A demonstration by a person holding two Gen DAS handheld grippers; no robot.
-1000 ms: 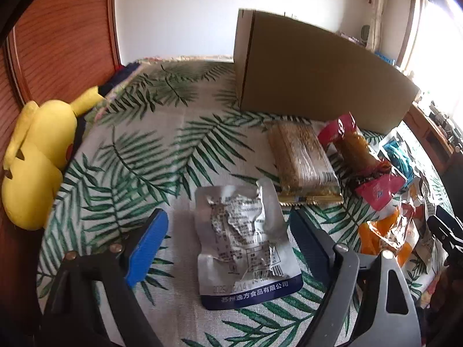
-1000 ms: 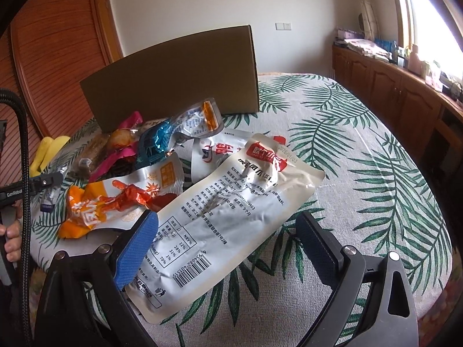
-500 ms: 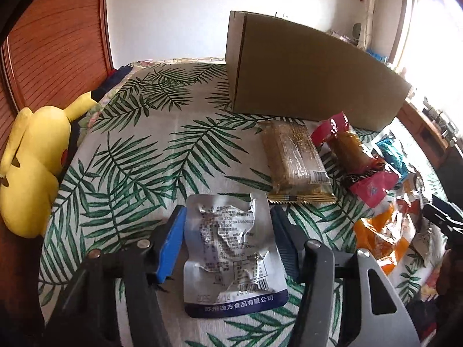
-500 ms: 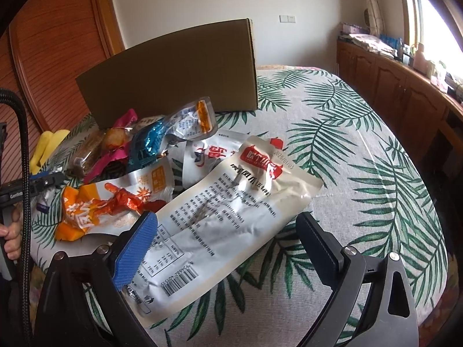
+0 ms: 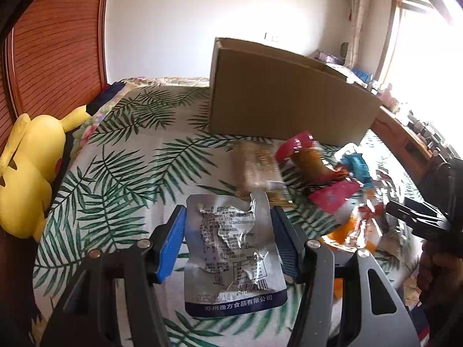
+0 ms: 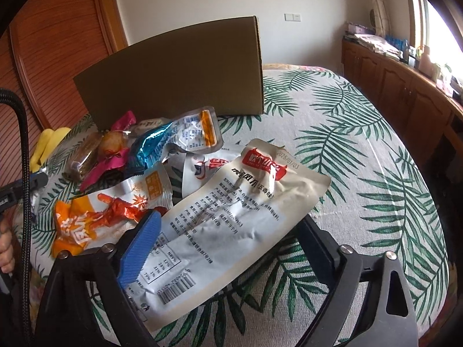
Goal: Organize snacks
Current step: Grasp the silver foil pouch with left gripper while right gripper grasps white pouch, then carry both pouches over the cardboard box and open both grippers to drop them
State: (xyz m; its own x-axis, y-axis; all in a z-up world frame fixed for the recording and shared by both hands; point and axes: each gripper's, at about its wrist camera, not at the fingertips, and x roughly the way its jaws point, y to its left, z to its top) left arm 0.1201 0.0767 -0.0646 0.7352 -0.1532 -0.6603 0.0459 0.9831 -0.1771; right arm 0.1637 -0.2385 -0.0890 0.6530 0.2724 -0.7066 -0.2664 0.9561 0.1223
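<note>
Fingers of the left gripper (image 5: 228, 225) pressed in on both side edges of a crinkled silver foil snack pouch with a dark blue bottom band (image 5: 231, 257), which seemed raised off the palm-leaf printed tablecloth (image 5: 121, 173), presumably so it could be carried to the open brown cardboard box (image 5: 289, 101) standing at the far side. The right gripper (image 6: 228, 231) had its blue-padded fingers spread wide on either side of a large white flat pouch with a red label and black print (image 6: 231, 219); whether they touched it could not be told, though the straddle looked like readiness to pick it up next. Beyond that pouch, heaped to the left, lay an orange-and-white crinkled packet (image 6: 98, 217), a teal foil wrapper (image 6: 153, 144) and a magenta-wrapped sweet (image 6: 107, 162), all just short of the box. Only the left view showed the box's open top, which sat far right of the pouch, and a yellow plush toy (image 5: 26, 173) at the far left edge; only the right view showed the wooden cabinets (image 6: 405, 92) along the right wall.
</note>
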